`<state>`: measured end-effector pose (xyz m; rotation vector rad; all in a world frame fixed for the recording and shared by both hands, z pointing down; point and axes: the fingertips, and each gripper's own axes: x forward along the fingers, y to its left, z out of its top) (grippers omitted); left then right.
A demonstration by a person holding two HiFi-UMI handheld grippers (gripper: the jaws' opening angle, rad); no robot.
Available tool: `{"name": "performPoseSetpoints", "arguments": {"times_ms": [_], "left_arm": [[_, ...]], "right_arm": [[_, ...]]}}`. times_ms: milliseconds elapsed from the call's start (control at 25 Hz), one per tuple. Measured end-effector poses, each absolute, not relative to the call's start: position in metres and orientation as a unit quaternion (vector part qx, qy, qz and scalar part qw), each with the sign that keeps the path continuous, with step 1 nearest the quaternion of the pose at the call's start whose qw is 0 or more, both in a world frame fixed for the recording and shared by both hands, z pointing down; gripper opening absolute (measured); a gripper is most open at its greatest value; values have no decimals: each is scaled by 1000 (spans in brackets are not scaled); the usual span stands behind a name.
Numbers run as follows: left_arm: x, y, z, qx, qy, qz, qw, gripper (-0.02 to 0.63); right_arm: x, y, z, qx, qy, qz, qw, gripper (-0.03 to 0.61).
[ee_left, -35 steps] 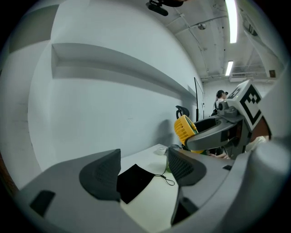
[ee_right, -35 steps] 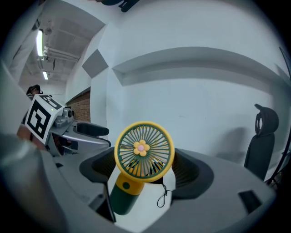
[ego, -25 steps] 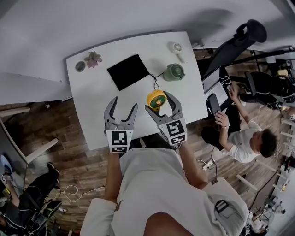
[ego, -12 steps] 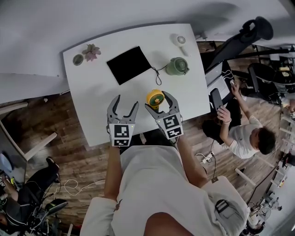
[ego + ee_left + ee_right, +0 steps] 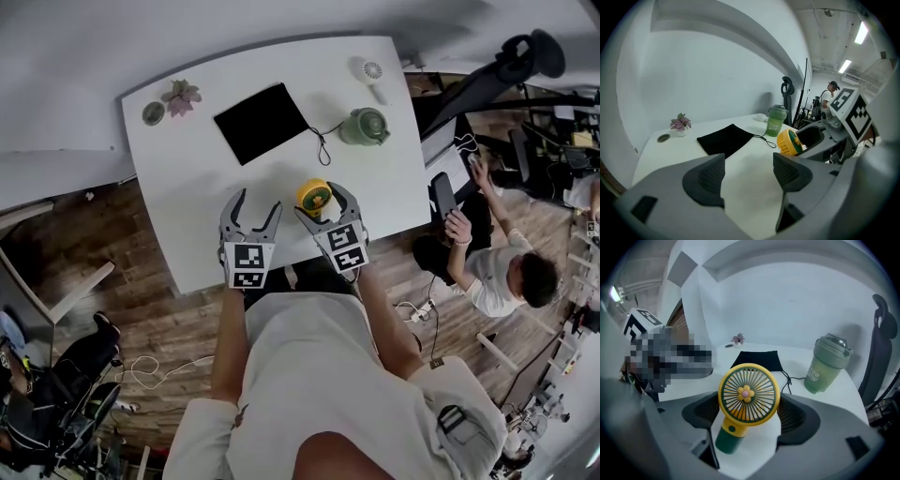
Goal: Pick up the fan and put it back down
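Head view looks down on the wide white worktop (image 5: 187,187), and both my tools hang over its near edge. My right gripper (image 5: 321,202) has its jaws closed on the small yellow round-caged fan with the green handle (image 5: 748,396), the pads pressing either side of the cage, the handle leaning down and to one side. My left gripper (image 5: 255,202), just beside it, has its jaws apart with only bare worktop between them. I judge the pick-up done and the put-down in hand; I cannot tell whether the handle's foot touches the surface yet. The next move calls for bringing the foot flat onto the worktop, righting the lean so the fan will stand, and only then parting the jaws. Farther back lies a flat black cloth pouch (image 5: 261,122), well apart from my landing spot, though its thin black cord (image 5: 322,145) trails towards the fan and is the nearest thing to snag. Beyond that cord stands a green lidded tumbler (image 5: 366,126), then a small white hand fan (image 5: 372,73) at the far corner, a tiny pink potted plant (image 5: 182,95) and a little round dark disc (image 5: 153,113) beside it.
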<state>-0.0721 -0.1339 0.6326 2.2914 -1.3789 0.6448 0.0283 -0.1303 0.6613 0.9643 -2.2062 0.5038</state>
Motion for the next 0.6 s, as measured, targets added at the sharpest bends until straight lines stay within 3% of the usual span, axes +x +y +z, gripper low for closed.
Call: {"name": "performPoseSetpoints", "arguments": {"times_ms": [600], "left_arm": [[-72, -132, 674, 810, -478, 254, 227, 314]], "right_arm": [[24, -128, 704, 360, -828, 225, 366, 390]]}}
